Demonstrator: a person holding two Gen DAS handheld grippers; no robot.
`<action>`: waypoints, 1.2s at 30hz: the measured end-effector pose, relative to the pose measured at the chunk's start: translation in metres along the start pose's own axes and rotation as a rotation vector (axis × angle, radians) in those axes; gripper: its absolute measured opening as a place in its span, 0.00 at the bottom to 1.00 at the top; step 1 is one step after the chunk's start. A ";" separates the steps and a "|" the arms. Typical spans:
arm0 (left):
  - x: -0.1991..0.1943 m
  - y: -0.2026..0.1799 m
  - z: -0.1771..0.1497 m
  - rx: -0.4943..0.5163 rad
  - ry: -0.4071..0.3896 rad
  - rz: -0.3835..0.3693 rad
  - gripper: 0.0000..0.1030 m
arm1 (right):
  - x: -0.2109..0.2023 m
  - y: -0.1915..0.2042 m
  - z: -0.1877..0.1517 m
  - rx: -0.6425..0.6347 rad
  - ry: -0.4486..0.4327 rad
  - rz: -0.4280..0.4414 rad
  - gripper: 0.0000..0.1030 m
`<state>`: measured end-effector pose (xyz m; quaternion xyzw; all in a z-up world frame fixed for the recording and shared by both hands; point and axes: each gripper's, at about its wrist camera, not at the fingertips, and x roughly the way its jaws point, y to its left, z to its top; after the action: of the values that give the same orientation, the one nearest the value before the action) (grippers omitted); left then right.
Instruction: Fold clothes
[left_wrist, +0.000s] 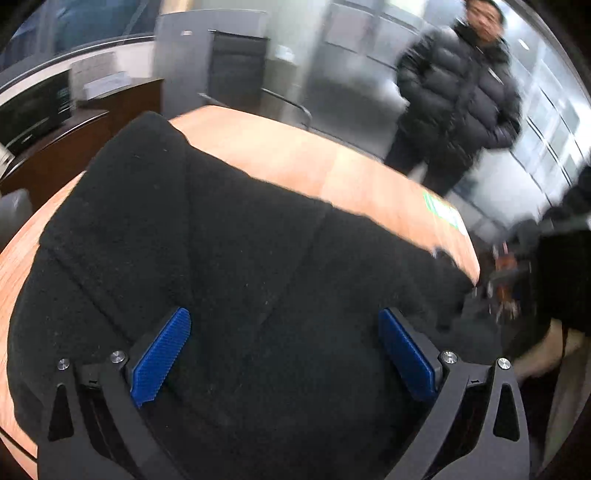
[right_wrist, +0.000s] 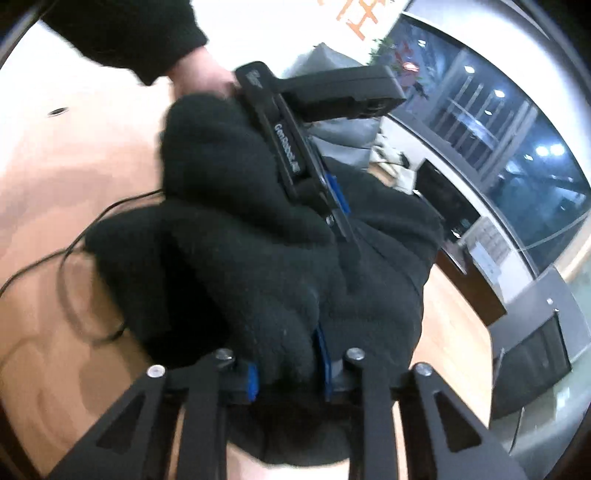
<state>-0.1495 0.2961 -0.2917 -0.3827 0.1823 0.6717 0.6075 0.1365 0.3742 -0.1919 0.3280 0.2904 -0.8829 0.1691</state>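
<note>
A black fleece garment (left_wrist: 240, 258) lies bunched on a wooden table (left_wrist: 295, 147). In the left wrist view my left gripper (left_wrist: 284, 350) stands open just above it, its blue pads (left_wrist: 162, 354) wide apart with fabric spread below them. In the right wrist view my right gripper (right_wrist: 286, 369) is shut on a thick fold of the garment (right_wrist: 240, 258), which bulges up between its blue pads (right_wrist: 252, 384). The left gripper (right_wrist: 340, 206) shows there from the side, held by a hand (right_wrist: 199, 79) in a black sleeve and pressed into the cloth's far part.
A person in a black puffer jacket (left_wrist: 458, 110) stands beyond the table's far edge. A black office chair (left_wrist: 236, 70) and a dark desk with a monitor (left_wrist: 33, 110) stand behind. A thin black cable (right_wrist: 74, 258) loops over the tabletop beside the garment.
</note>
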 end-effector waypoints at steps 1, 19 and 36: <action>0.000 -0.006 -0.003 0.027 -0.001 0.001 0.99 | -0.004 0.003 -0.005 -0.021 -0.004 0.023 0.24; -0.032 -0.103 -0.036 0.092 0.106 0.025 0.99 | -0.008 -0.176 0.020 0.666 -0.159 0.572 0.48; -0.042 -0.134 -0.055 0.078 0.116 0.249 0.99 | 0.162 -0.105 0.102 0.427 0.225 0.481 0.49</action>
<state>-0.0064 0.2551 -0.2664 -0.3714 0.2890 0.7111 0.5224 -0.0817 0.3747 -0.1964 0.5104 0.0300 -0.8168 0.2671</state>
